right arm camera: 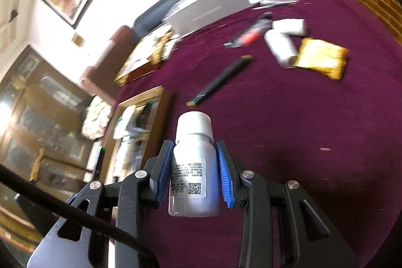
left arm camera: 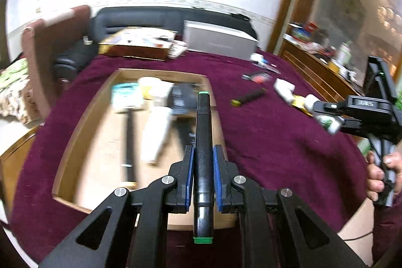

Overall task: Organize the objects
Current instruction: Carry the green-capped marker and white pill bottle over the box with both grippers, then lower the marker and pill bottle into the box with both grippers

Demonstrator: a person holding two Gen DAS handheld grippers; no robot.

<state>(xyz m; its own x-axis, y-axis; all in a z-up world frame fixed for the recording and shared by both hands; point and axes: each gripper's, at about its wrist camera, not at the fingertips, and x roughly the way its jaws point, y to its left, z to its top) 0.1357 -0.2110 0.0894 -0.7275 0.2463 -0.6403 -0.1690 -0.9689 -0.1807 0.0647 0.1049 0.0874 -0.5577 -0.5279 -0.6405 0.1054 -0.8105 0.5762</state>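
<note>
Left gripper point(left arm camera: 203, 155) clamps a black cylindrical marker with green ends point(left arm camera: 204, 167), frame centre. Right gripper point(right arm camera: 194, 150) clamps a white plastic labelled bottle point(right arm camera: 193, 167), lower centre.

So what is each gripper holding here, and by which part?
Left gripper clamps a black green-capped marker along its barrel; right gripper clamps a white bottle by its labelled body.

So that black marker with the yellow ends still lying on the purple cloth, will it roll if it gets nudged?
Probably a little. The black marker looks slim, straight and rigid, so a sideways push could turn it. The soft purple cloth should damp that, and it likely weighs little. Blur hides whether its barrel is round or flat-sided.
</note>
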